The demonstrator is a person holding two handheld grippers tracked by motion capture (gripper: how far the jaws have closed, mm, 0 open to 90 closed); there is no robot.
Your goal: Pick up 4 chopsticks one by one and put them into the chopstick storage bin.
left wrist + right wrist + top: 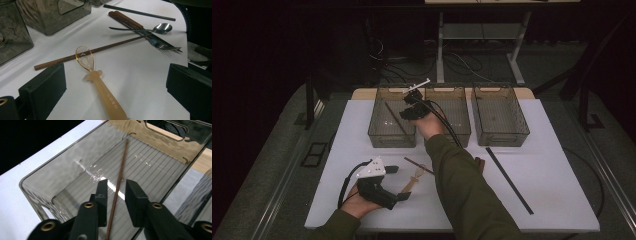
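Note:
My right gripper [411, 107] hangs over the left clear bin [377, 131]. In the right gripper view its jaws [116, 192] stand apart, and a thin brown chopstick [122, 167] runs between them without touching either pad. The chopstick [394, 118] lies slanted along the bin's ribbed floor. Near the table's front, my left gripper [398, 183] is held open, its jaws [116, 80] wide to either side of an amber plastic spoon [100, 87]. A second brown chopstick [100, 49] lies on the table just beyond the spoon's bowl.
Two more clear bins, middle [457, 107] and right [499, 112], stand in the back row. A metal spoon [162, 27], a fork [162, 45] and a wooden-handled piece [127, 20] lie crossed beyond the chopstick. A long black stick [509, 180] lies at the right of the white table [557, 165].

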